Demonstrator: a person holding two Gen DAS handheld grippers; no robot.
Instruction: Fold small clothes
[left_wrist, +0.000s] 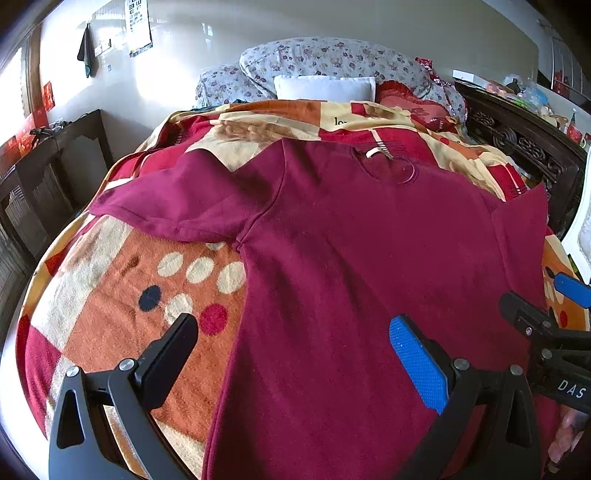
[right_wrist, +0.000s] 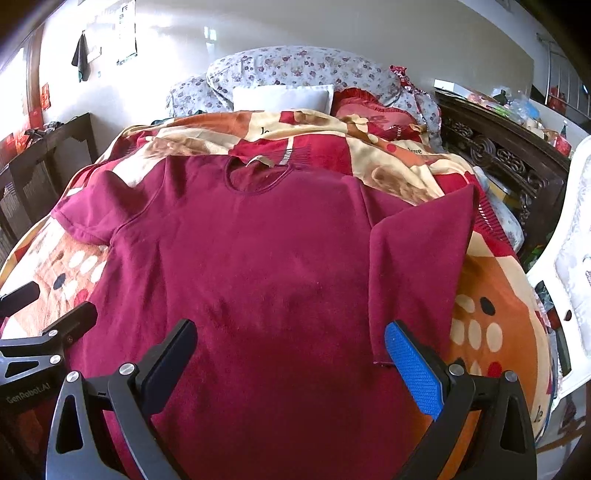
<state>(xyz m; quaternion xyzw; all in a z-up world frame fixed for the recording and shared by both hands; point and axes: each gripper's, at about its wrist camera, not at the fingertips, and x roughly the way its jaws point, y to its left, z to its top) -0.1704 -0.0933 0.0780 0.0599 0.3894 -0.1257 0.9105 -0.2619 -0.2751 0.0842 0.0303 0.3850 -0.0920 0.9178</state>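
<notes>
Across bed blanket (right_wrist: 491, 295), maroon T-shirt (right_wrist: 258, 266) flat, right side folded inward, left sleeve still out. Left gripper (left_wrist: 295, 354), right gripper (right_wrist: 291, 354) jaws wide apart, holding nothing. Mostly unfolded.

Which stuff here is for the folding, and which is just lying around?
For the folding:
maroon T-shirt, spread on the blanket
left gripper, open
right gripper, open

Just lying around:
patterned blanket
white pillow
floral bedding
red cushion
dark cloth on the wall
</notes>
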